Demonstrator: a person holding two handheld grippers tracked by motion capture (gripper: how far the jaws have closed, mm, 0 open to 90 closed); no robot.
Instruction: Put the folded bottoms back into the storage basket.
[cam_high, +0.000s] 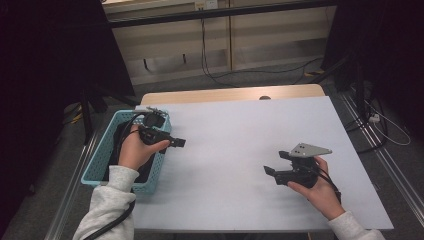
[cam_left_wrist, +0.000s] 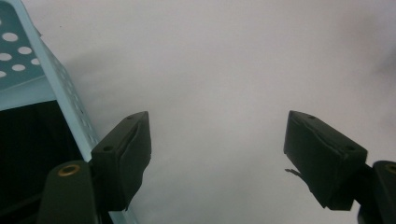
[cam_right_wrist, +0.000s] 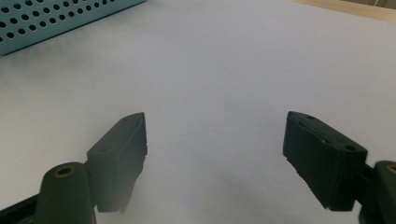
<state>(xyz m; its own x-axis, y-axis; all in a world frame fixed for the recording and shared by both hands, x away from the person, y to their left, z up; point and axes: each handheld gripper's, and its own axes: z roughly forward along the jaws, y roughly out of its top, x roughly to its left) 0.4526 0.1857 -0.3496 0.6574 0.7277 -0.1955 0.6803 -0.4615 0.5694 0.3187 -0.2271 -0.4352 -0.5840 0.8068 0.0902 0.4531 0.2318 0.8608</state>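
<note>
A light blue perforated basket (cam_high: 100, 155) stands at the table's left edge, with something dark lying inside it. My left gripper (cam_high: 179, 142) hangs just past the basket's right rim, pointing toward the table's middle. Its jaws stand open with nothing between them, and in the left gripper view (cam_left_wrist: 217, 158) they frame bare white table beside the basket wall (cam_left_wrist: 60, 88). My right gripper (cam_high: 272, 167), with a grey plate on top, hovers low over the right part of the table and points left. Those jaws are open and hold nothing (cam_right_wrist: 215, 158).
The white table top (cam_high: 240, 135) stretches between the two hands. The basket's side (cam_right_wrist: 56, 18) shows far off in the right gripper view. A wooden strip (cam_high: 225, 94) runs along the table's far edge, and cables lie on the floor beyond it.
</note>
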